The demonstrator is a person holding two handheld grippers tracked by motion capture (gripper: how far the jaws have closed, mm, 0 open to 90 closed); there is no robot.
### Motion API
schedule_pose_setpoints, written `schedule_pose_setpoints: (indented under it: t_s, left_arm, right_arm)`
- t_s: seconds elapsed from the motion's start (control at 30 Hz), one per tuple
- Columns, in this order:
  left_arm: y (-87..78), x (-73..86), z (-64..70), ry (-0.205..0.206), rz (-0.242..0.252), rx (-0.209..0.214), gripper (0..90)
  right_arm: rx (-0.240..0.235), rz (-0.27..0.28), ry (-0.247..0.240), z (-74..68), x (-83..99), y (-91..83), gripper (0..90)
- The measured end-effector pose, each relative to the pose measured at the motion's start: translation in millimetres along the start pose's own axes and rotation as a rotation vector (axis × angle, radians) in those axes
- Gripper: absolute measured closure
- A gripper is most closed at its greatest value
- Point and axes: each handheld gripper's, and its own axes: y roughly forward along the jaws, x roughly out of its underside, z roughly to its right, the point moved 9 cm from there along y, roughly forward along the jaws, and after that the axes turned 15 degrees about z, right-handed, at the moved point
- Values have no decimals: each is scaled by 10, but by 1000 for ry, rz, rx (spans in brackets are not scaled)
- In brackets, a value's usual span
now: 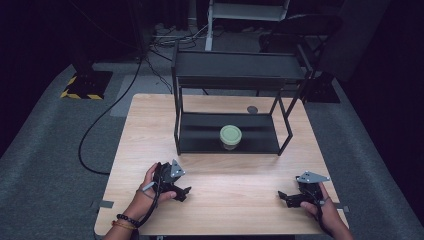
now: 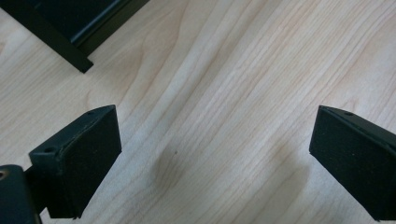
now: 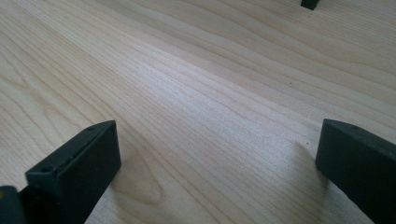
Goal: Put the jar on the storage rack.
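The table (image 1: pixel 240 200) is pale, smooth, matt wood grain. The shelf rack (image 1: pixel 230 75) looks like matt black metal. The jar (image 1: pixel 230 137) has a dull green lid.

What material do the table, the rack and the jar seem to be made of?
Table: pale wood or wood-look laminate, matt, with clear grain lines. Rack: probably metal, painted matt black, with thin straight bars. Jar: likely clear glass or plastic, with a pale green lid; too small to tell which.
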Motion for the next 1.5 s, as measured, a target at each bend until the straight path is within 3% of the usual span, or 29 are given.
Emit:
schedule_pose_setpoints:
  t_s: [0.27, 0.5, 0.63, 0.9, 1.5]
  left_arm:
    - [-3, 137, -39, -7, -15, -1, 20]
    - [-32, 201, -80, -62, 3, 13, 11]
    - [-32, 235, -107, -100, 9, 43, 8]
    - [-34, 265, -195, -95, 69, 54, 1]
    - [-36, 267, -198, -97, 68, 51, 1]
  right_arm:
    - [0, 0, 0, 0, 0, 0, 0]
    - [-1, 0, 0, 0, 0, 0, 0]
    - [-1, 0, -1, 0, -1, 1, 0]
    - [-2, 0, -1, 1, -1, 1, 0]
    - [-2, 0, -1, 0, -1, 1, 0]
